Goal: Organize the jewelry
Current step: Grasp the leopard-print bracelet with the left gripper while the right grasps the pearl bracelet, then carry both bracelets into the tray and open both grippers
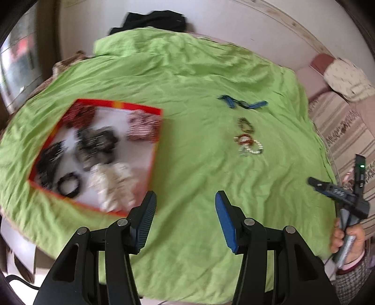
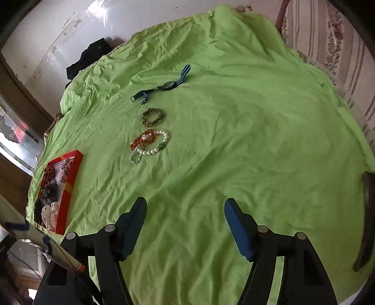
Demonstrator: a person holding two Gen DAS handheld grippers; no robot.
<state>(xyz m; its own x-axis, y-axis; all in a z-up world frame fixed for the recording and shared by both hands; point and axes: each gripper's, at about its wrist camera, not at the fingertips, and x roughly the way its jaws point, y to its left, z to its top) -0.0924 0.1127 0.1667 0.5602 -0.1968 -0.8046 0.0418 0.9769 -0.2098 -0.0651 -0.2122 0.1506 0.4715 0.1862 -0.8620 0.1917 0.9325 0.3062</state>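
On the green cloth [image 1: 187,70] lies a red-rimmed box [image 1: 119,104] holding dark, red-patterned and white pieces; the right wrist view has it at the far left [image 2: 68,187]. A blue-strapped watch [image 2: 164,86], a dark green bracelet [image 2: 152,116], an orange bracelet [image 2: 143,139] and a pearl bracelet [image 2: 164,137] lie in a row mid-cloth. In the left wrist view the watch [image 1: 243,103] and bracelets [image 1: 245,124] lie ahead and to the right. My left gripper [image 1: 185,201] is open and empty, right of the box's near corner. My right gripper [image 2: 185,203] is open over bare cloth, well short of the bracelets.
A hand [image 1: 346,237] holds the right gripper [image 1: 337,187] at the cloth's right edge. Black fabric [image 1: 154,18] lies at the far edge by the white wall. Striped upholstery [image 1: 339,126] borders the right side. A paper roll [image 2: 46,244] lies near the box.
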